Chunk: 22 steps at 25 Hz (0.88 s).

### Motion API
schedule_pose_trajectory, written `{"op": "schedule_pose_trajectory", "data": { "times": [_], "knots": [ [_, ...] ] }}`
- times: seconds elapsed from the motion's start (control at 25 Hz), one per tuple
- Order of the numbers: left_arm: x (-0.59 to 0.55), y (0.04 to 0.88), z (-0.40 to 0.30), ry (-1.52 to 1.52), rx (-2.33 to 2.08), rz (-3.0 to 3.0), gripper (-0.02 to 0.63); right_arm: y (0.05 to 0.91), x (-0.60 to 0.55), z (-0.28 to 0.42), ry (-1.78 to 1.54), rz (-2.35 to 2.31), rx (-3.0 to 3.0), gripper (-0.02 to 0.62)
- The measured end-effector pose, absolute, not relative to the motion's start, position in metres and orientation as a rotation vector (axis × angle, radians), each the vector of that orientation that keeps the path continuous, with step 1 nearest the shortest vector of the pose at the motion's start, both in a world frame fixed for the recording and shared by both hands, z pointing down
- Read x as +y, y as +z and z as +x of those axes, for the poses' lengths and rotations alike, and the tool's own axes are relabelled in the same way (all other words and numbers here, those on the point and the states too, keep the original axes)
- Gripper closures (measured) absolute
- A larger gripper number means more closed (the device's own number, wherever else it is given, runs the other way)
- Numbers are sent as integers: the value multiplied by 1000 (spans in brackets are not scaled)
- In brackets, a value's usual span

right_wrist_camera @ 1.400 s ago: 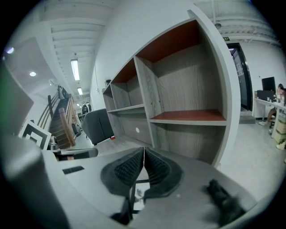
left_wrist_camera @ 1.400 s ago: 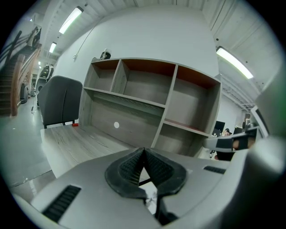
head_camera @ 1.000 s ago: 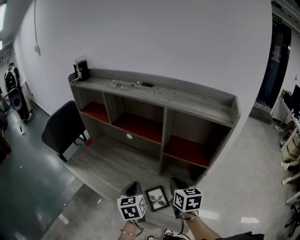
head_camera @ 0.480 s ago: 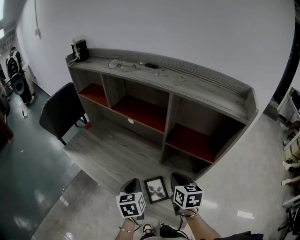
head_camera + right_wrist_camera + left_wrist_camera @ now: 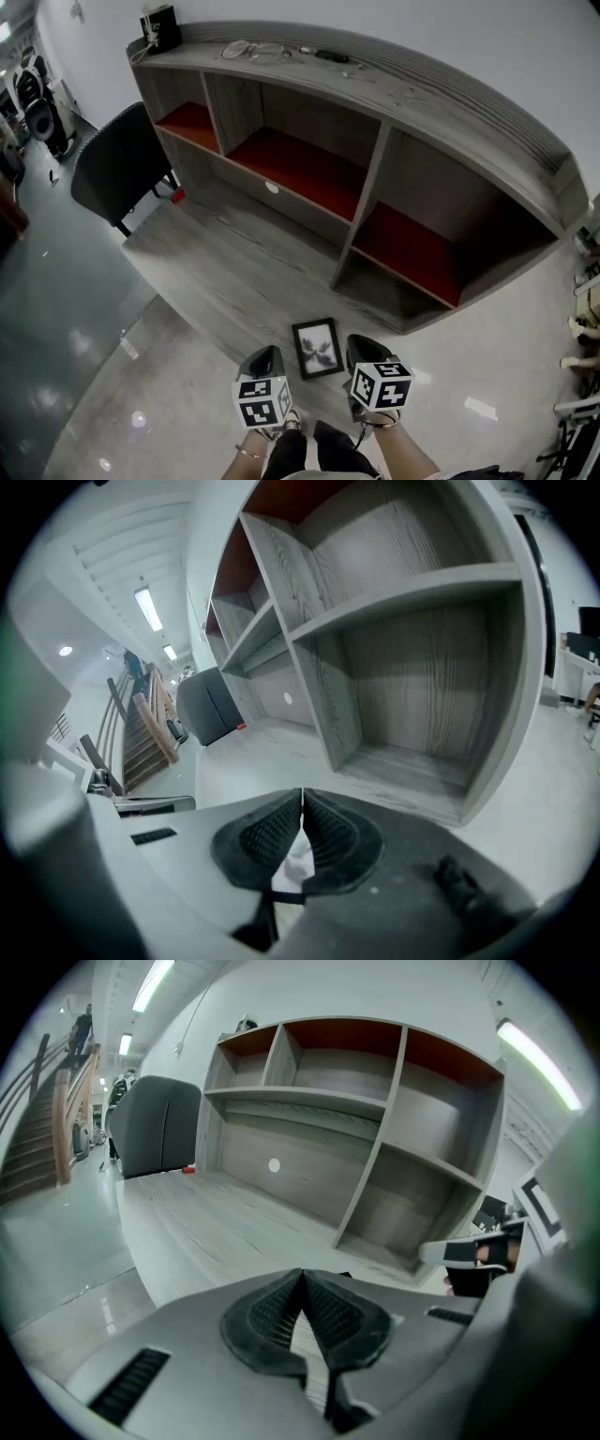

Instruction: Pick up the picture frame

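Item: picture frame [image 5: 317, 348], small, dark-bordered, lying flat and face up on the grey wood bench [image 5: 225, 272], close to its front edge and near its right end. Change noted: against the head view a second ago, the camera is now looking more steeply down and from nearer, the shelf unit [image 5: 375, 178] is filling the upper picture, and the frame is sitting ahead of the marker cubes, level with the jaw tips, rather than between the cubes. Reading: the approach is closing, but no grasp is being made yet. Left hand-held gripper [image 5: 265, 358] is standing just left of the frame, its jaws pressed together at the tips with nothing between them. Right hand-held gripper [image 5: 360, 349] is standing just right of the frame, its jaws likewise closed and empty (either would need to open before taking the frame). Edges: the bench's front lip is running just below the frame, so a nudge toward the person is risking a fall to the glossy floor. The shelf unit's lowest right compartment is opening just behind it. Open room: bare bench is stretching away to the left and back. A dark chair [image 5: 117, 169] is standing well apart at the far left.
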<state>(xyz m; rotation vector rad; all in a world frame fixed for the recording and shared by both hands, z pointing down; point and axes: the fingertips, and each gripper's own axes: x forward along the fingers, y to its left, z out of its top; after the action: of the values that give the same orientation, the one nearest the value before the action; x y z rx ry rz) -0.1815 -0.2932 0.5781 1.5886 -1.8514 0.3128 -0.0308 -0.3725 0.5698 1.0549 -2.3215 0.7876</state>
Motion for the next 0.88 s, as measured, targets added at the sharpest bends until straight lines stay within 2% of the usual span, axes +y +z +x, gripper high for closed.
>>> {"op": "schedule_pose_trajectory", "data": {
  "times": [0.48, 0.88],
  "knots": [
    [-268, 657, -168, 353, -1782, 1459, 592, 653, -345, -9, 891, 997, -2186, 563],
    [-265, 677, -169, 362, -1778, 1417, 592, 674, -349, -16, 894, 945, -2172, 563]
  ]
}}
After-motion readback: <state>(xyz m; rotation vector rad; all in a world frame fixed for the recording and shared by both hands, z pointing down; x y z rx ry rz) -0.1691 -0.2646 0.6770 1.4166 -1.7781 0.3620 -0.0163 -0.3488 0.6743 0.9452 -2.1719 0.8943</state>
